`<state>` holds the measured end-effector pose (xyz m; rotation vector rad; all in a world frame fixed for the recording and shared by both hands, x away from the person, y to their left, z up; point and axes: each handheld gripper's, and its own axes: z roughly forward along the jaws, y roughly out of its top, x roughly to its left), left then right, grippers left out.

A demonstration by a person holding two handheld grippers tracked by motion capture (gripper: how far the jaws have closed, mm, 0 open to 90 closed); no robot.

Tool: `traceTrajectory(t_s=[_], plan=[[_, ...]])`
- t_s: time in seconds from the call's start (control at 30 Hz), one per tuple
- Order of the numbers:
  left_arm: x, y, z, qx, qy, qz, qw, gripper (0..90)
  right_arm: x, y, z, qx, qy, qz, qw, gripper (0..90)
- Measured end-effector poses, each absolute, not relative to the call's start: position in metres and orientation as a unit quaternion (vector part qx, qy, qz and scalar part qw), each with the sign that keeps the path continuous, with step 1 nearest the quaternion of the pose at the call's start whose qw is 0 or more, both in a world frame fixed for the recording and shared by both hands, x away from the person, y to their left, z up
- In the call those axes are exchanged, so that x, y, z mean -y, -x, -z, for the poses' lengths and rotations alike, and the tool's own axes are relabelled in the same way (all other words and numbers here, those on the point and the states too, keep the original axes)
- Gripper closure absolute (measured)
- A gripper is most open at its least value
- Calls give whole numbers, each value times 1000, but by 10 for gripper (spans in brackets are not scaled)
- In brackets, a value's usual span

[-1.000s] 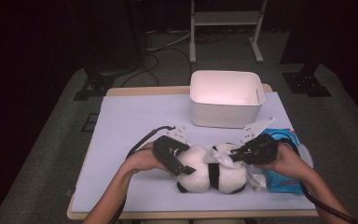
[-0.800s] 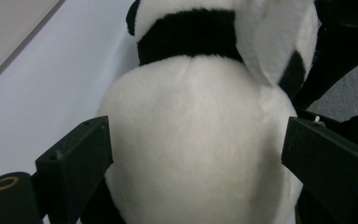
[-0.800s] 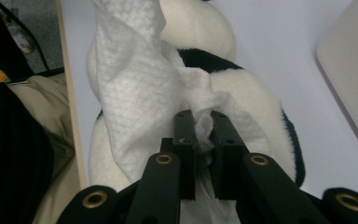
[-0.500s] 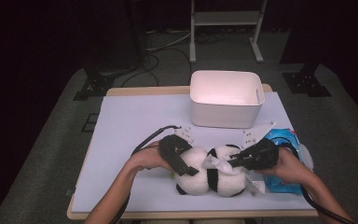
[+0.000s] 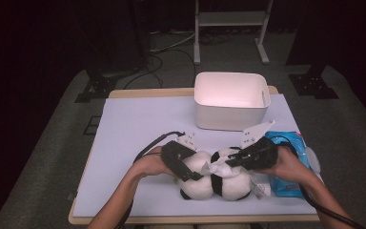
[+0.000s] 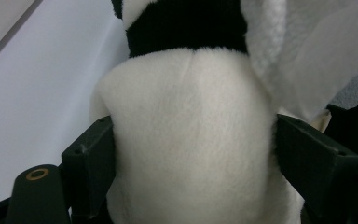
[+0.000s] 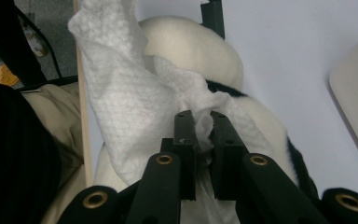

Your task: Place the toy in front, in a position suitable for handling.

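Note:
A black-and-white plush panda (image 5: 219, 186) lies near the table's front edge. My left gripper (image 5: 190, 172) reaches it from the left. In the left gripper view its two fingers (image 6: 93, 158) sit on either side of the panda's white body (image 6: 191, 121); the jaws have just been closing and now press into the fur. My right gripper (image 5: 229, 162) comes from the right and is shut on a crumpled white wipe (image 5: 215, 168). The right gripper view shows the jaws (image 7: 200, 123) pinching the wipe (image 7: 121, 102), which drapes over the panda (image 7: 191, 42).
A white plastic bin (image 5: 231, 100) stands at the back centre-right of the pale table (image 5: 138, 138). A blue wipe pack (image 5: 288, 167) lies under my right hand. The floor beyond is dark, with cables and stand legs.
The right gripper has shifted slightly left and lower over the panda, carrying the wipe. The left hand has stayed on the panda's left side.

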<state>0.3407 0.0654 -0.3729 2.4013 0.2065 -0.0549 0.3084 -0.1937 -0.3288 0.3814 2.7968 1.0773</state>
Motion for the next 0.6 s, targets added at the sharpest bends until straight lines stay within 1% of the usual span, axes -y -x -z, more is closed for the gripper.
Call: traceTrajectory(t_s=[0.33,0.6], plan=[[-68,-332,373,-71,-929,6,364,184,169,-321,330,-929,-112,-348,60,817],[-71,-328,373,-71,-928,5,366,190,183,-318,325,-927,-123,-348,67,817]])
